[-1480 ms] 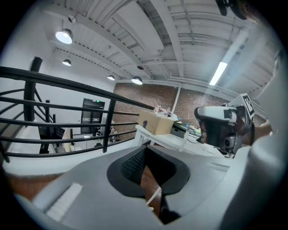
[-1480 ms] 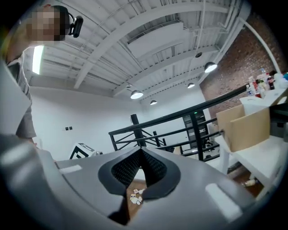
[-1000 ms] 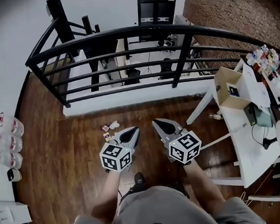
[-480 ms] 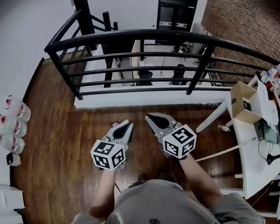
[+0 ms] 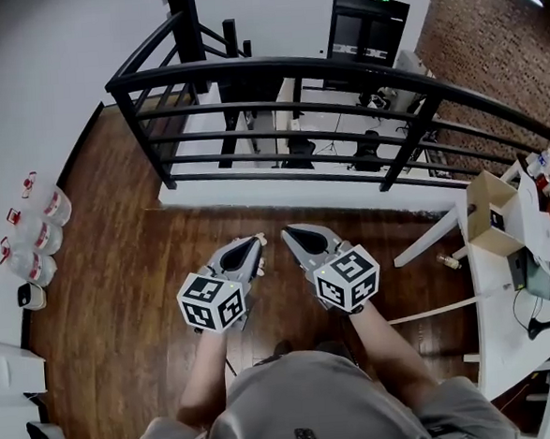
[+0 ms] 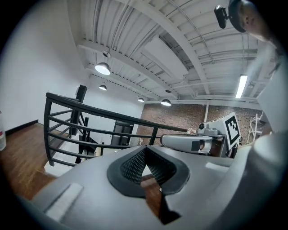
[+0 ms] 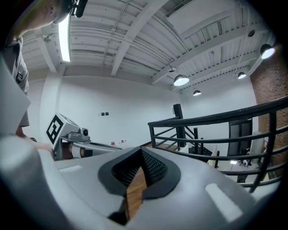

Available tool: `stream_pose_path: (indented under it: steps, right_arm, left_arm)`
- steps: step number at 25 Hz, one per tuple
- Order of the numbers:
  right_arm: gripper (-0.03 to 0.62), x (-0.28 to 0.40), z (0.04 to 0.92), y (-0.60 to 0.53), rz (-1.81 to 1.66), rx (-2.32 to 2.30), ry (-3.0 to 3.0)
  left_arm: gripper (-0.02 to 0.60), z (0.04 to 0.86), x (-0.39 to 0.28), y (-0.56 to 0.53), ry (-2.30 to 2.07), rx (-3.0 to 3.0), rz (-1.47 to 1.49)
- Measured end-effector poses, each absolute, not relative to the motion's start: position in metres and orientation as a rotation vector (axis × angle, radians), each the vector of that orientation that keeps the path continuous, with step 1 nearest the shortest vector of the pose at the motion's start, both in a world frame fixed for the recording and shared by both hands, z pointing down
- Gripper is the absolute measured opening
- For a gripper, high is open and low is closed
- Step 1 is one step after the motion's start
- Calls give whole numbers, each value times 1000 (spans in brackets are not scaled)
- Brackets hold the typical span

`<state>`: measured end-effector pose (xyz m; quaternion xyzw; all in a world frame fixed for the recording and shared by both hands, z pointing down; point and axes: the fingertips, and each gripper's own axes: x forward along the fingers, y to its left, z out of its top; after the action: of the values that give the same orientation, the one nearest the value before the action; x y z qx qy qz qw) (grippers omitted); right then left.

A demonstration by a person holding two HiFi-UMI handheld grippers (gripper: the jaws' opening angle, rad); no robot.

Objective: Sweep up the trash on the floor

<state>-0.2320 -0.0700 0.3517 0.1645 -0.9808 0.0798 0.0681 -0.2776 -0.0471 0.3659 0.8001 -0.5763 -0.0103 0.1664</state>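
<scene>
The left gripper (image 5: 254, 242) and the right gripper (image 5: 288, 232) are held closed and empty, side by side above the dark wooden floor (image 5: 118, 262). The trash (image 5: 260, 236) is mostly covered by the left gripper, and only a pale scrap, probably part of it, is seen at the tip. A second ago it was seen plainly at that gripper's 11 o'clock. A black railing (image 5: 274, 68) is seen at 12 o'clock and plastic jugs (image 5: 37, 235) at 9 o'clock. A white table (image 5: 506, 301) at 3 o'clock is cut off by the frame.

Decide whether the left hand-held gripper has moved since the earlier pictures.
Yes, leftward: the left hand-held gripper now overlaps the floor scraps that lay left of it.
</scene>
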Motion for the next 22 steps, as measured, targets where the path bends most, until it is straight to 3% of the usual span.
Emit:
stream_pose_path:
  steps: [22]
  right_arm:
    - [0,-223,342,-67,215,551,-2961]
  left_arm:
    - [5,365,-267,-43,-1620,2300,-22]
